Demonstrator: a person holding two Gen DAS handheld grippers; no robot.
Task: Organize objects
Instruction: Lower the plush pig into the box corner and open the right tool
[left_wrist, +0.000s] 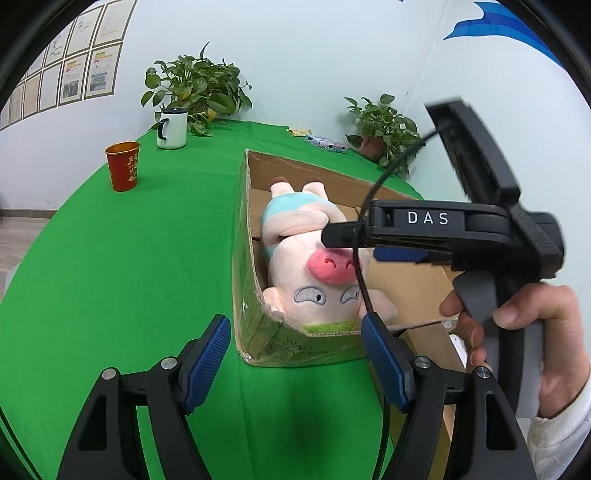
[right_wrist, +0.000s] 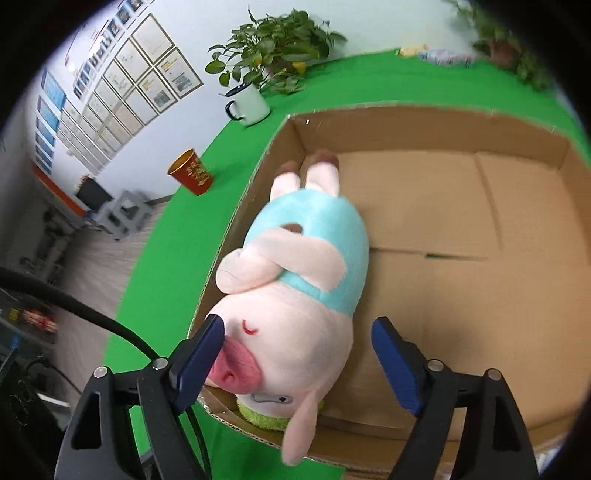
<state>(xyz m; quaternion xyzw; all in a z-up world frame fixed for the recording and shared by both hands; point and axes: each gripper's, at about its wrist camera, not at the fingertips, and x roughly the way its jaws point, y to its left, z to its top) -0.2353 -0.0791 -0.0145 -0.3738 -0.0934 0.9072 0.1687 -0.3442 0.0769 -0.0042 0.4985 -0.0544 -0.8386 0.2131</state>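
Pink plush pig (right_wrist: 295, 295) in a blue shirt lies on its back in the cardboard box (right_wrist: 461, 206), against the box's 9 o'clock wall, the only item inside. Right gripper (right_wrist: 295, 354) hangs released over its head; left gripper (left_wrist: 295, 350) also spread, empty, at the box's near corner. Judgement: lift clear without snagging the ear; red cup (left_wrist: 123, 166) and white mug (left_wrist: 172, 128) wait on the green counter (left_wrist: 110, 277) at 10 o'clock.

Plush pig (right_wrist: 295, 295): pink, blue shirt, red snout; laid on its back along the left wall inside open cardboard box (right_wrist: 461, 133).
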